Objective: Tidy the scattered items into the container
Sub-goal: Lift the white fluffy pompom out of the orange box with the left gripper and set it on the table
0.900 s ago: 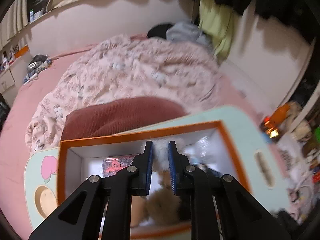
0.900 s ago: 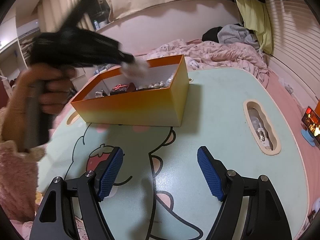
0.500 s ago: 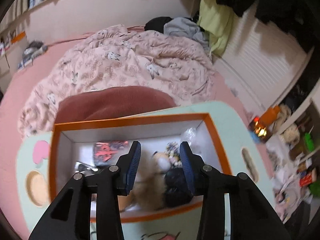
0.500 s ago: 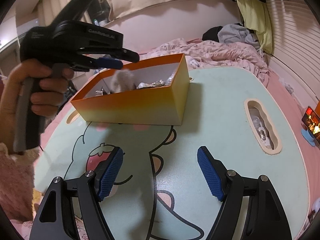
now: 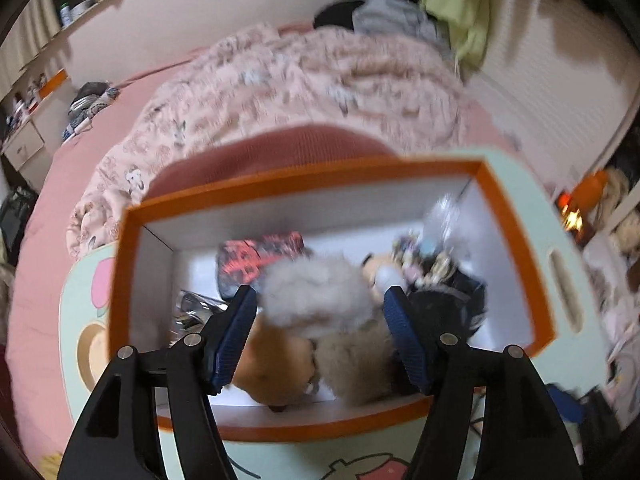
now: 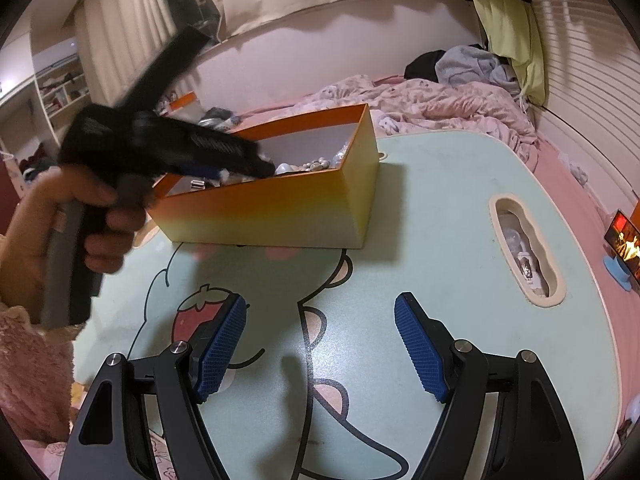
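An orange box [image 5: 312,174] stands on the mint-green table, and its side wall [image 6: 272,212] faces the right wrist view. Inside lie a pale fluffy ball [image 5: 316,292], a brown plush [image 5: 272,364], a red-and-black pouch [image 5: 256,256], a black fuzzy item [image 5: 452,312] and some beads. My left gripper [image 5: 319,292] points down into the box and is open. The fluffy ball rests between its blue pads, clear of both. A hand [image 6: 80,220] holds that left gripper [image 6: 260,168] over the box's near corner. My right gripper [image 6: 320,300] hovers open over the table with nothing between its fingers.
The table [image 6: 440,200] bears a cartoon print and has a cut-out handle slot [image 6: 524,248] at the right. A bed with a pink quilt [image 5: 300,80] lies behind the box. A lit screen [image 6: 624,240] stands beyond the table's right edge.
The left gripper was shut on the fluffy ball above the box, then opened and let it fall in. Its jaws are now wider and lower. The right gripper has not moved.
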Available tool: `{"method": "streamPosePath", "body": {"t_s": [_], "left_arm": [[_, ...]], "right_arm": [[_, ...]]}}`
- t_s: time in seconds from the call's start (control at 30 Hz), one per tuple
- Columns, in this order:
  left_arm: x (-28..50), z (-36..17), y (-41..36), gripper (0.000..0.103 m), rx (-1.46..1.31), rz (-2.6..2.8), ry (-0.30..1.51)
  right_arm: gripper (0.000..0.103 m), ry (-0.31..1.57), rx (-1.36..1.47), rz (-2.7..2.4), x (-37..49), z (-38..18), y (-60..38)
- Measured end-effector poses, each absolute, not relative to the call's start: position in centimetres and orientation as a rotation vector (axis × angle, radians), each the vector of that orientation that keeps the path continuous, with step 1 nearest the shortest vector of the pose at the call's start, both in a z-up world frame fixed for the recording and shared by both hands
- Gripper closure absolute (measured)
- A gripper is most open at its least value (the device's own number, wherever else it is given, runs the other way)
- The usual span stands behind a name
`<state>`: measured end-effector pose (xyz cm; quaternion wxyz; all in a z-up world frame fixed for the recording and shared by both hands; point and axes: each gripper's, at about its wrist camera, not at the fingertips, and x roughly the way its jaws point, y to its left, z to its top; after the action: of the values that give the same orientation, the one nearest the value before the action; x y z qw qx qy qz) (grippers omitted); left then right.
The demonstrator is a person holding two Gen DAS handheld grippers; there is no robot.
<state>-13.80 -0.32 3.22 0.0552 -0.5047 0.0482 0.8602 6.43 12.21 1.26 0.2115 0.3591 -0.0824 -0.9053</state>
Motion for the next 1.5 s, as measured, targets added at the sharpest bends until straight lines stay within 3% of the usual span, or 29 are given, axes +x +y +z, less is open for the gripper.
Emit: {"method": "streamPosePath", "body": {"t_s": [0.07,0.53,0.7,0.93,1.03,1.2,1.3,1.5], "left_arm": [[-13.8,2.6,-0.2,0.061,-1.515,2.584,0.106],[-4.7,9.5,-3.3,0.062,-1.094,2.599,-0.104],[0.3,6.3,-5.1,0.062,-1.103,2.565,-0.258],[1.4,1.5,-5.0,0.061,-1.169,2.591,-0.314],[1.5,0.9,-5.1,0.058,-1.166,2.601,-0.338],[2.0,1.1,-5.4,0.03,-1.138,2.645,-0.361],[2.7,1.3,-6.5,0.022,-1.093,2.673,-0.415],[3.6,0.6,-7.9,0.022,-1.132,2.717,-0.488]], "right_arm": [[0.026,-0.231,0.997,-2.514,6.5,1.3,12.3],[0.026,-0.236,1.0,-2.509,6.4,1.1,12.3],[0.026,-0.236,1.003,-2.515,6.5,1.0,12.4],[0.026,-0.232,1.015,-2.523,6.5,1.0,12.3],[0.026,-0.231,1.015,-2.526,6.5,1.0,12.3],[0.026,-0.227,1.018,-2.525,6.5,1.0,12.2],[0.026,-0.229,1.018,-2.525,6.5,1.0,12.2],[0.026,-0.234,1.004,-2.525,6.5,1.4,12.3]]}}
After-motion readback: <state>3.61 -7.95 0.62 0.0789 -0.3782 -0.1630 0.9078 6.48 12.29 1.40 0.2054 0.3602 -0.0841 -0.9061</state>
